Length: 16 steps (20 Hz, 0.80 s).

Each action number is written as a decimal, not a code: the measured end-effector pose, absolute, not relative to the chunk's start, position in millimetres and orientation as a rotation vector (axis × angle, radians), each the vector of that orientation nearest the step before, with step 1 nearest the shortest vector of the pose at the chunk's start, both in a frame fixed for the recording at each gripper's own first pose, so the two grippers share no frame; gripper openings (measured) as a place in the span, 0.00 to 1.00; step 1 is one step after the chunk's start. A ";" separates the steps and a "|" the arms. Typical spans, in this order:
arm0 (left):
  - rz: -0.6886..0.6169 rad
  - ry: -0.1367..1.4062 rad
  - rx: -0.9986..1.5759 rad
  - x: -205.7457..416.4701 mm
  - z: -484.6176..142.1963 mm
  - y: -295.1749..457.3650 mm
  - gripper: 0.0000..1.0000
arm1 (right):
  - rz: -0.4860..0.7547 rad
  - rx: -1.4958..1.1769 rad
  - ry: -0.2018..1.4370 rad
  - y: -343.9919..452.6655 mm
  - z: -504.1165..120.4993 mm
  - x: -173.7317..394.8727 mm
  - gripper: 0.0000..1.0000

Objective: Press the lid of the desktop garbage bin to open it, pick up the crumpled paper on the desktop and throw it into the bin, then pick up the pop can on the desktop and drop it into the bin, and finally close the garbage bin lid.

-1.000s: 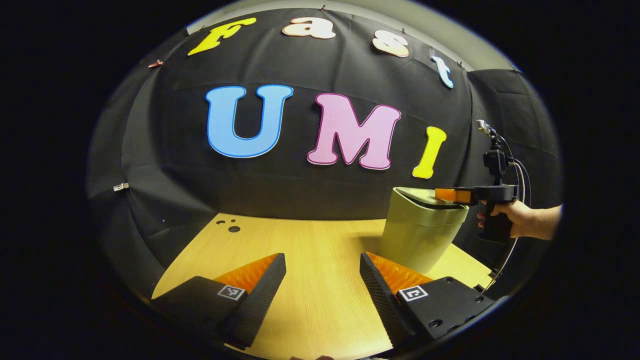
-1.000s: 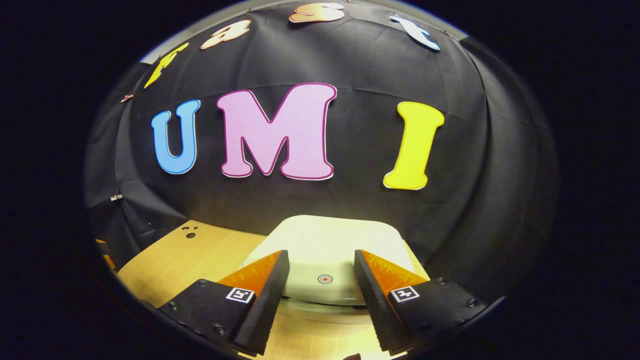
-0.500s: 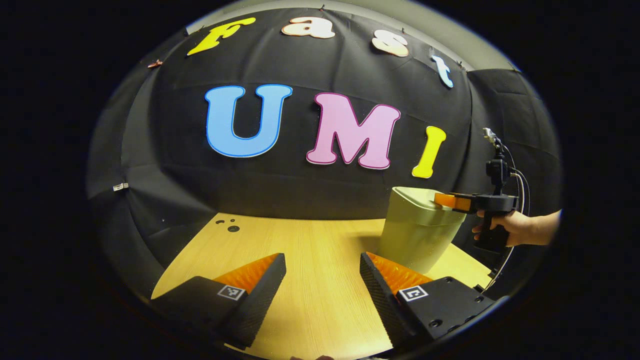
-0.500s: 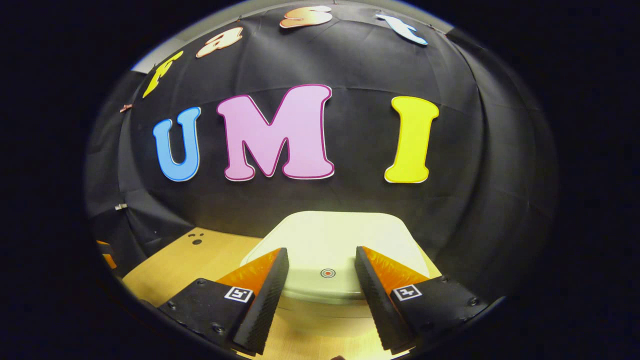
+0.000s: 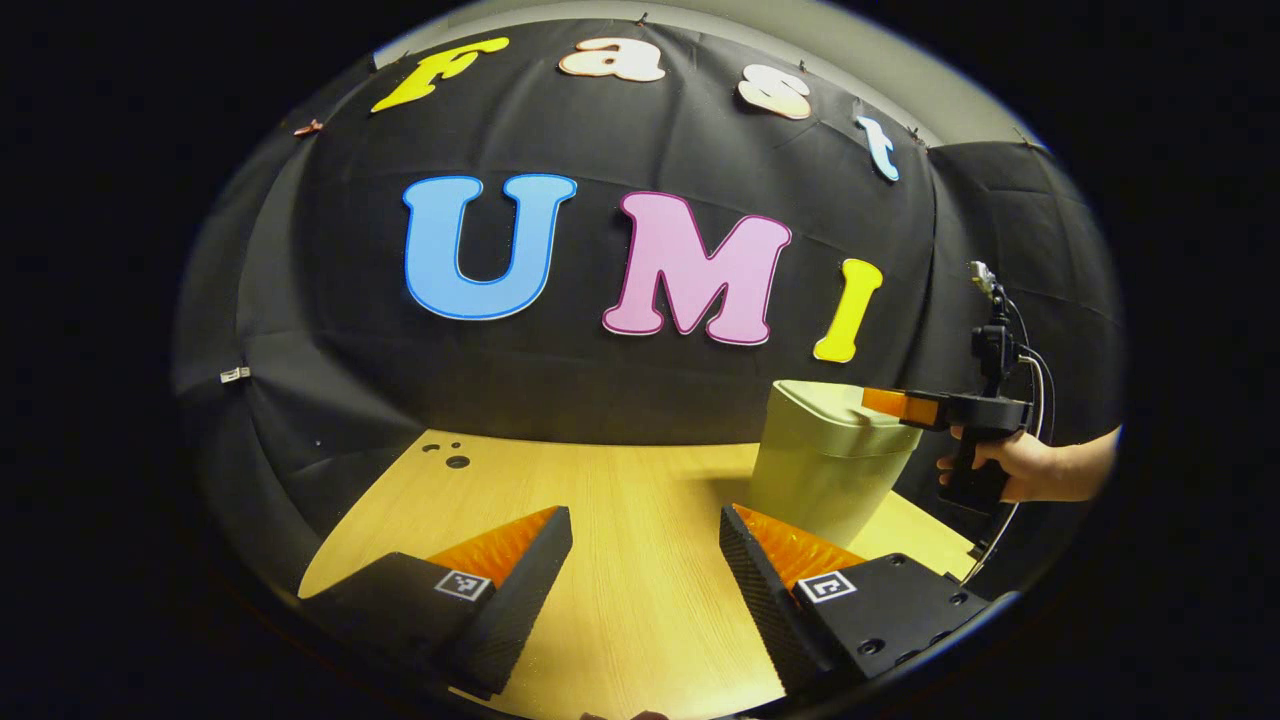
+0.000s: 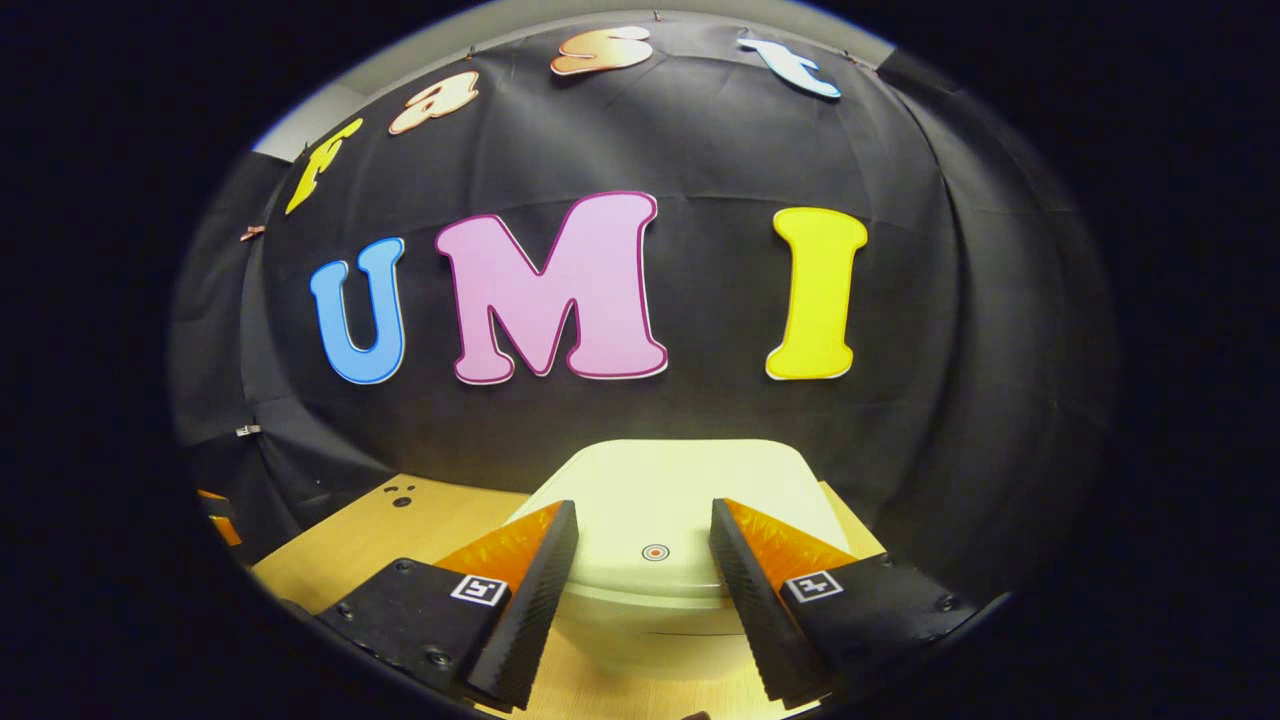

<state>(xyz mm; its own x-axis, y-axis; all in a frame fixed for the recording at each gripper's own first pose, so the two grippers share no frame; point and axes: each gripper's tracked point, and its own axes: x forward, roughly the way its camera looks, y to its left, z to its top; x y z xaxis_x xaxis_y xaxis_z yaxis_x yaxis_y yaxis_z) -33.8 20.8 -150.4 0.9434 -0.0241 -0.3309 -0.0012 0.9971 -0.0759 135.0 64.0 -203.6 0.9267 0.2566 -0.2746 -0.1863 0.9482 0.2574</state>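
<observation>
- Your right gripper (image 6: 640, 560) has its fingers spread apart and grasping nothing; low in the centre of the right gripper view they sit just above the front edge of the pale green plastic lid (image 6: 680, 480).
- Between those fingers, on the lid's front, is a small red ring mark (image 6: 655, 552), likely the press spot.
- Your left gripper (image 5: 645, 560) is likewise released, hovering at the bottom of the left gripper view over the light wooden desktop (image 5: 600, 480).
- The pale green desktop garbage bin (image 5: 825, 470) stands at the right of that view, with your right gripper's fingertips reaching over its top from the far right, held in your hand (image 5: 1010, 465).
- The lid lies flat and closed, so what the bin contains cannot be told.
- Judging by the closed lid, you are either on the opening press or finishing the closing.
- If opening, push down on the marked spot next, then look for the paper and can.
</observation>
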 end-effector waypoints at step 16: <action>-0.082 0.323 -0.072 -32.4 -141.6 4.9 0.96 | 0.343 0.200 0.222 93.9 -137.3 20.3 0.85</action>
